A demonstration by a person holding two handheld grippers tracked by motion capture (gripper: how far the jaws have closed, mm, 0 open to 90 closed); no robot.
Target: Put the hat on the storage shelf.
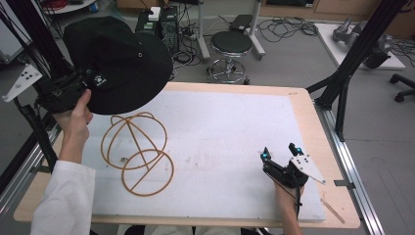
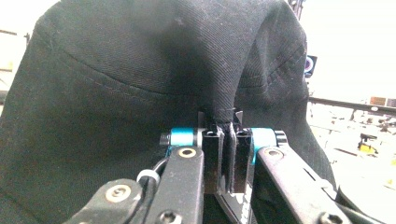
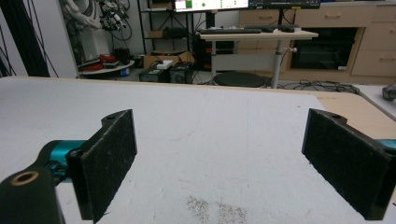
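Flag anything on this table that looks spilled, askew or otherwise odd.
A small patch of dark specks lies on the white mat in front of the open right claw, like spilled crumbs or dirt. The wire hat stand stands bare while the left claw holds the black hat aloft.

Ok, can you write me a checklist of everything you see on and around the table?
Surface: white mat on a wooden table, a few dark specks.
Job's things: black hat held up in the air; wire hat stand on the mat.
Clutter: nothing seen.
Grippers: left tongs pinch the hat's brim; right tongs wide open, low over the mat.
Cables: tangled on the floor behind.
Surroundings: stool, desks, black frame poles.
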